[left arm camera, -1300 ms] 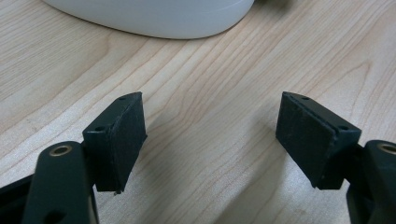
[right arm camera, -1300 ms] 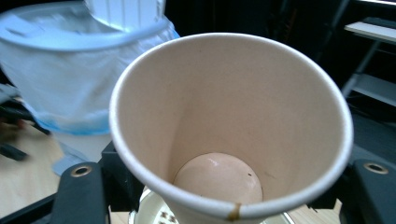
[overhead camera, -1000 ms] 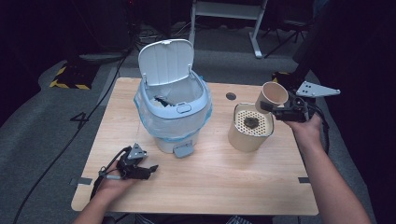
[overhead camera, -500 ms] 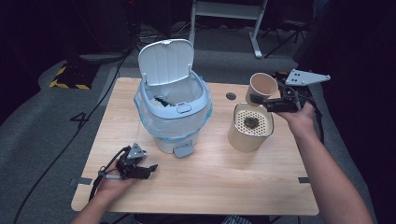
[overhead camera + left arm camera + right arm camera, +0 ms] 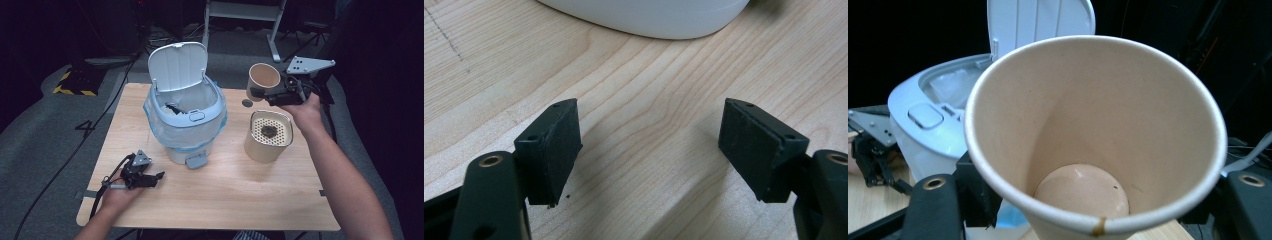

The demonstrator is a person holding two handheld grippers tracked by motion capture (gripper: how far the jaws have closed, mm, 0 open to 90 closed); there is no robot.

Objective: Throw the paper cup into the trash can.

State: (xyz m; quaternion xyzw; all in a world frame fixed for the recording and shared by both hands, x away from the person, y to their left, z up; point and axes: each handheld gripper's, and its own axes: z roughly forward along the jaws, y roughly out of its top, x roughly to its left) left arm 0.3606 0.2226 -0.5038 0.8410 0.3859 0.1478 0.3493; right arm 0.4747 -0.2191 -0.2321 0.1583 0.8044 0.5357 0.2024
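Observation:
A tan paper cup [image 5: 263,79] hangs above the table's far right side, tilted with its mouth toward the camera, and my right gripper [image 5: 262,94] is shut on it. In the right gripper view the cup [image 5: 1098,135] looks empty inside. A light blue bin [image 5: 185,116] with its lid [image 5: 177,65] raised and a plastic liner stands mid-table. A beige canister [image 5: 268,136] with a perforated top holding dark residue sits under my right hand. My left gripper [image 5: 159,177] rests open on the wood at front left, its pads [image 5: 553,145] wide apart over bare tabletop.
A small dark round object [image 5: 246,103] lies on the table between the bin and the cup. The bin's pedal [image 5: 196,160] juts toward the front. The bin's white base [image 5: 649,15] is just ahead of my left gripper. Cables [image 5: 60,165] trail off the table's left side.
My right gripper has carried the cup leftward and higher, toward the bin, and tipped its mouth more toward the camera. The left gripper has stayed put.

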